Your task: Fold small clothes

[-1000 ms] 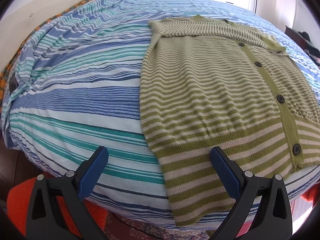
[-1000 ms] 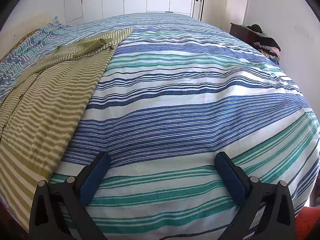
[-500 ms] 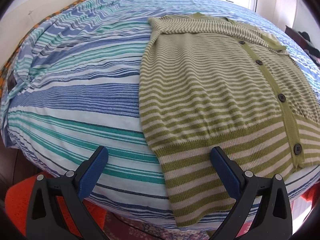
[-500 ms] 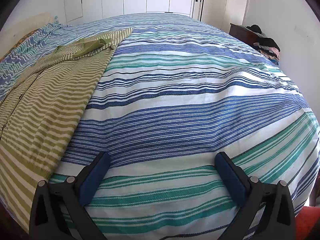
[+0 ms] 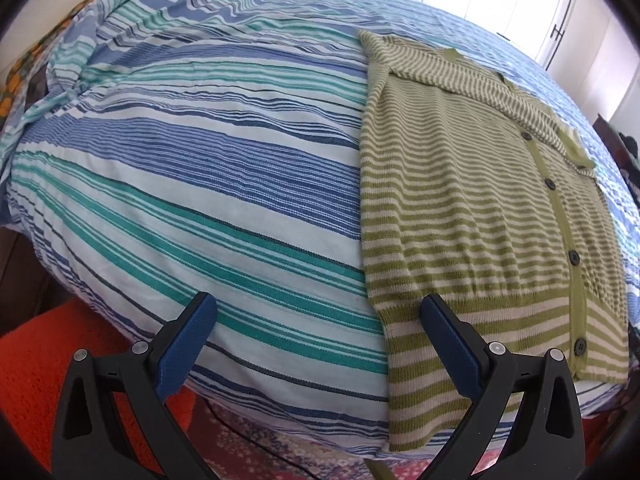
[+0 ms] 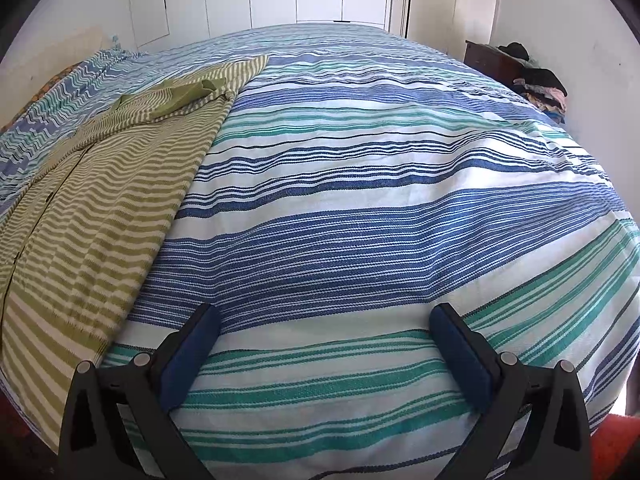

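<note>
Swinging leftward, the left gripper (image 5: 316, 320) now sees the cardigan (image 5: 472, 216) further right; the right gripper (image 6: 326, 330) barely shifts. Both jaws spread wide, holding nothing. Cardigan lies flat on the striped bedspread (image 6: 380, 200), sleeves crossed over its chest, hem overhanging; body folds remain. Nothing blocks it.

Things I can't see all of

My cardigan (image 6: 92, 216) runs off the left edge, and the clothes pile (image 6: 540, 88) looks too small.
</note>
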### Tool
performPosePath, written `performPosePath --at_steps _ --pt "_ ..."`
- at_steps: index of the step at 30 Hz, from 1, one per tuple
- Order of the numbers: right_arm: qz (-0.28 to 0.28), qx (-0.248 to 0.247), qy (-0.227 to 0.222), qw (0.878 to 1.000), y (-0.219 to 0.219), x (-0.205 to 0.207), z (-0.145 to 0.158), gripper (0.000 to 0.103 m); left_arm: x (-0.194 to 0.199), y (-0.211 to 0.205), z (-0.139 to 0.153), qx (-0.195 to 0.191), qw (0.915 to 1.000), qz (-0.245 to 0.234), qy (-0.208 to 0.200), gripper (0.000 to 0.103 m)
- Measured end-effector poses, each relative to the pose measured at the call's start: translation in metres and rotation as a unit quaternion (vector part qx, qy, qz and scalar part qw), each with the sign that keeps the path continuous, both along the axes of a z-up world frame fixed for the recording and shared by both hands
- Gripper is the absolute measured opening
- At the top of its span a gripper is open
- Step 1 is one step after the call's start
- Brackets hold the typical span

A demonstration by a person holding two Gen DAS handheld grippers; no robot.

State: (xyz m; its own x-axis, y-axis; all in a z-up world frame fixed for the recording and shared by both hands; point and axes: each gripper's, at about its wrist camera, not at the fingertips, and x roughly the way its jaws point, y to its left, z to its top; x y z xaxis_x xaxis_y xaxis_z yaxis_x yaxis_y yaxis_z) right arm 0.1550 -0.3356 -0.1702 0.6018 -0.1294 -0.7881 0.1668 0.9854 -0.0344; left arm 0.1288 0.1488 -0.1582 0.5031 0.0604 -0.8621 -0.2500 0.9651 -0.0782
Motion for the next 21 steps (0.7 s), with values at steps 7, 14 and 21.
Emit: performPosePath --at_steps 7,14,21 --pt "-0.005 -0.008 -0.002 1.0 0.0031 -0.0017 -0.0006 0.103 0.0006 -0.0037 -0.0007 0.007 0.9999 -0.01 0.002 0.102" --pt "-0.005 -0.008 -0.003 1.0 0.0029 -0.0019 -0.0006 0.103 0.0006 -0.004 -0.0021 0.007 0.9999 -0.011 0.005 0.102" --pt "-0.005 -0.008 -0.003 1.0 0.0029 -0.0019 -0.0007 0.103 0.0008 -0.0036 -0.0047 0.007 0.9999 -0.012 0.008 0.102"
